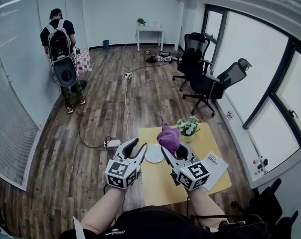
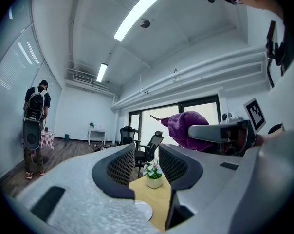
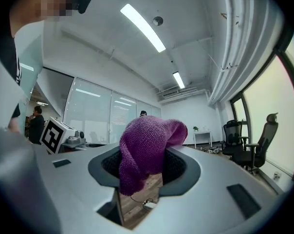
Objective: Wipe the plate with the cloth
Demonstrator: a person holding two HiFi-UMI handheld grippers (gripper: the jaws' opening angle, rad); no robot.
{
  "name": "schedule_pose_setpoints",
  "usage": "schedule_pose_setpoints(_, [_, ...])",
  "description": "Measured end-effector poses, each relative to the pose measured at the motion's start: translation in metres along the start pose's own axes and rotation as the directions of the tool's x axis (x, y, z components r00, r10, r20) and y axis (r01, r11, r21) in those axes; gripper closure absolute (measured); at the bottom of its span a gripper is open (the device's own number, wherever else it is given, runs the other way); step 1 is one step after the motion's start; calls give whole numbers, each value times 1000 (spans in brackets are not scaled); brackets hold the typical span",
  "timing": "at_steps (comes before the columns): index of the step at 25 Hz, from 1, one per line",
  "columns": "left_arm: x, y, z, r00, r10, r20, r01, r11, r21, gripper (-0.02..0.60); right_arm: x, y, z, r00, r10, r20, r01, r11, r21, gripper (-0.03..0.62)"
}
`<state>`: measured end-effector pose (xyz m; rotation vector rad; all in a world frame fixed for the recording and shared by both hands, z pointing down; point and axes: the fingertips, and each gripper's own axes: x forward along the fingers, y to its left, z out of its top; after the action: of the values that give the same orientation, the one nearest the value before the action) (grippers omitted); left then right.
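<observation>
The yellow table occupies the lower centre of the head view. The right gripper is clamped on the purple cloth, which bulges above its jaws. The left gripper is released, with nothing between its jaws. The white plate lies bare on the table, between the two grippers in frame, lower left of the cloth. A small pot behind it holds flowers.

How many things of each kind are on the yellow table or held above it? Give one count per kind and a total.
White plate: 1
Purple cloth, in the right gripper: 1
Pot of flowers: 1
Printed paper sheet: 1
Total: 4
</observation>
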<state>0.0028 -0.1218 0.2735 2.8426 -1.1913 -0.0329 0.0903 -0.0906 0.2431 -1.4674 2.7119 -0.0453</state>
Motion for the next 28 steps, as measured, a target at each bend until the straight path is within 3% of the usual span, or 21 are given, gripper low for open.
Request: schedule_pose_setpoints(28, [-4,3,-13,999,2,-35,-4,998,-59,434,2,6,-16,998,40,-49,-39,999,16,431])
